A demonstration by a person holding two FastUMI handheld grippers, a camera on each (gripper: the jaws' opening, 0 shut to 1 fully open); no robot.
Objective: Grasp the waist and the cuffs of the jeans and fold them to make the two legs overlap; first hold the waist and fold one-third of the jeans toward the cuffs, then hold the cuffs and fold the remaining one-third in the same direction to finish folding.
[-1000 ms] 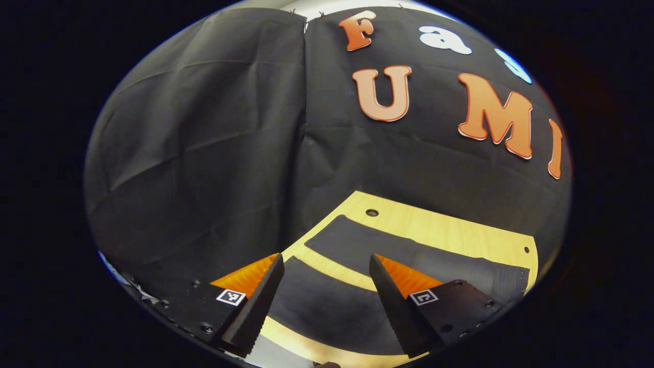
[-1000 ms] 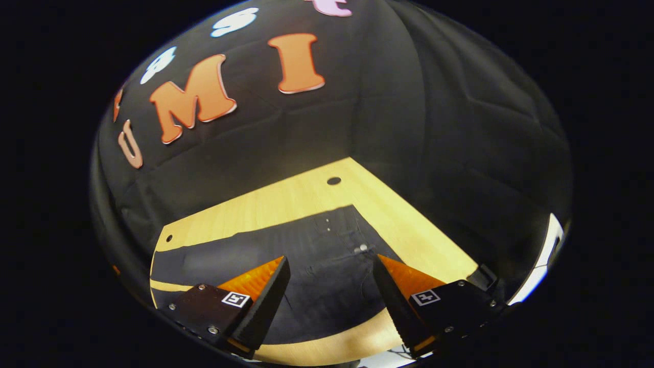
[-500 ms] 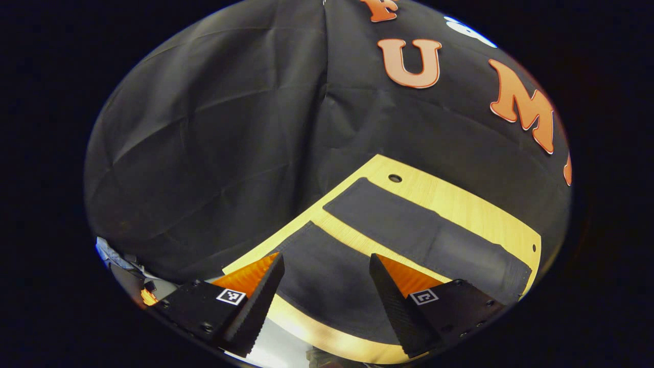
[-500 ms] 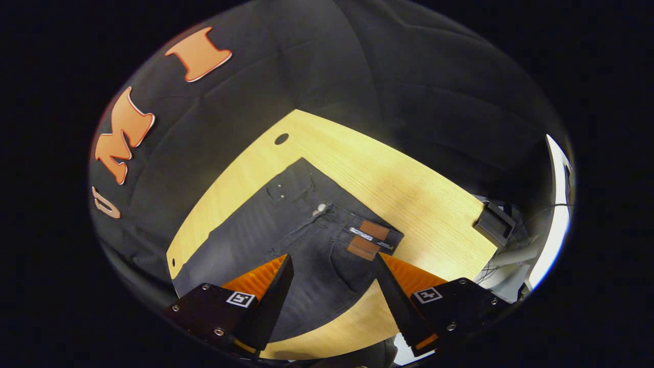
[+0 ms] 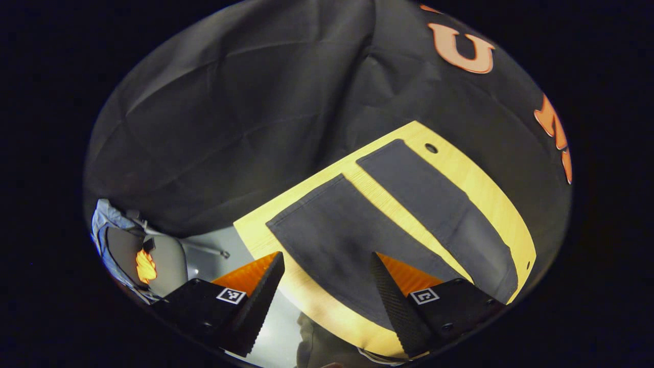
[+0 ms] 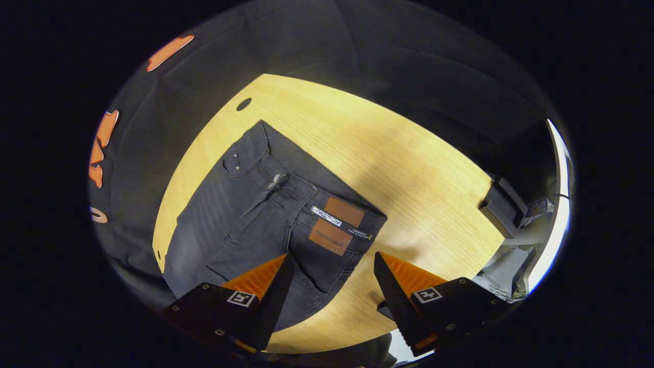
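Dark jeans lie flat, legs apart, now fuller in view since I tipped both cameras down. My left gripper and right gripper hover with jaws spread, empty, so folding hasn't begun.

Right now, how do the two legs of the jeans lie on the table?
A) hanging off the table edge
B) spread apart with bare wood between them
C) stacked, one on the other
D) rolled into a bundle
B: in the left gripper view the jeans lie flat, with a strip of bare table between the legs.
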